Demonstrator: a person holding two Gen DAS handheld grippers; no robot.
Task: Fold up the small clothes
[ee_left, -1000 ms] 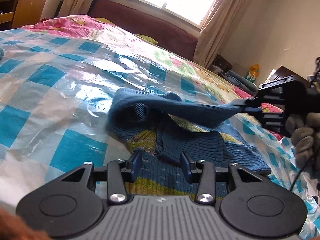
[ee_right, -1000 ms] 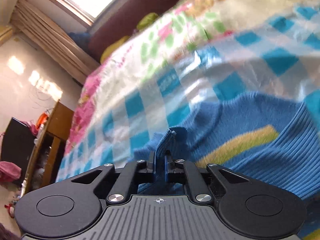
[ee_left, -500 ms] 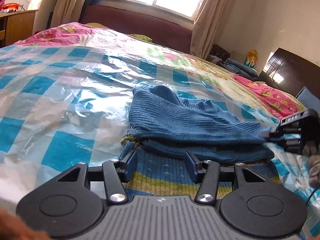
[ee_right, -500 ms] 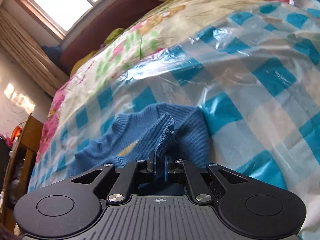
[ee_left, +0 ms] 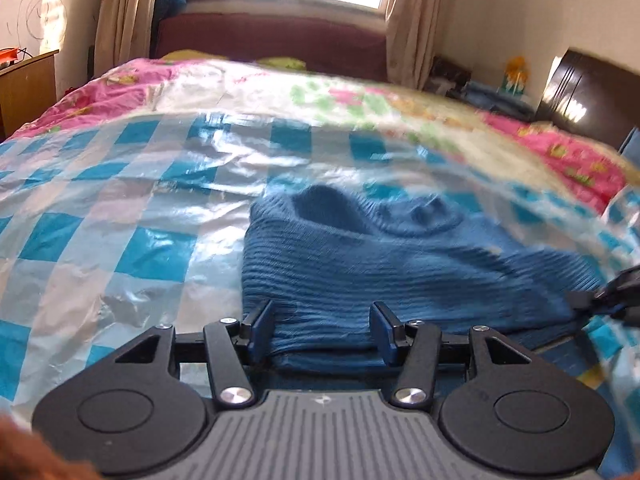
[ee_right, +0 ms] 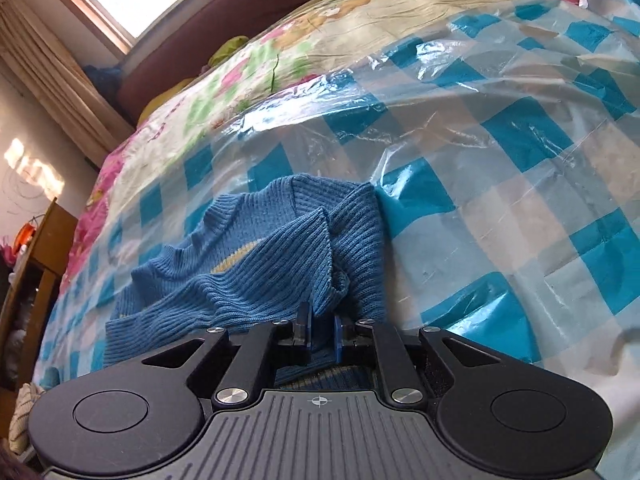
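Note:
A blue ribbed knit sweater (ee_left: 400, 264) lies bunched and folded over on the checked plastic sheet (ee_left: 120, 240) that covers the bed. My left gripper (ee_left: 320, 316) is open, its pads wide apart on either side of the sweater's near folded edge without pressing it. In the right wrist view the sweater (ee_right: 260, 272) shows a yellow stripe under the folded sleeve. The jaws of my right gripper (ee_right: 322, 320) are opening, and the sleeve end lies loosely in the narrow gap between them. At the right edge of the left wrist view, the right gripper (ee_left: 616, 292) sits against the sweater's side.
The plastic sheet (ee_right: 500, 200) stretches wide to the right of the sweater. A pink floral bedspread (ee_left: 120, 88) covers the far end of the bed. Beyond it are a maroon headboard (ee_left: 272, 44), a wooden desk (ee_left: 28, 80) on the left and a dark cabinet (ee_left: 580, 96) on the right.
The right gripper carried the sleeve across the sweater, laid it down, and its jaws have parted. The left gripper shifted sideways, rolled, and widened a little.

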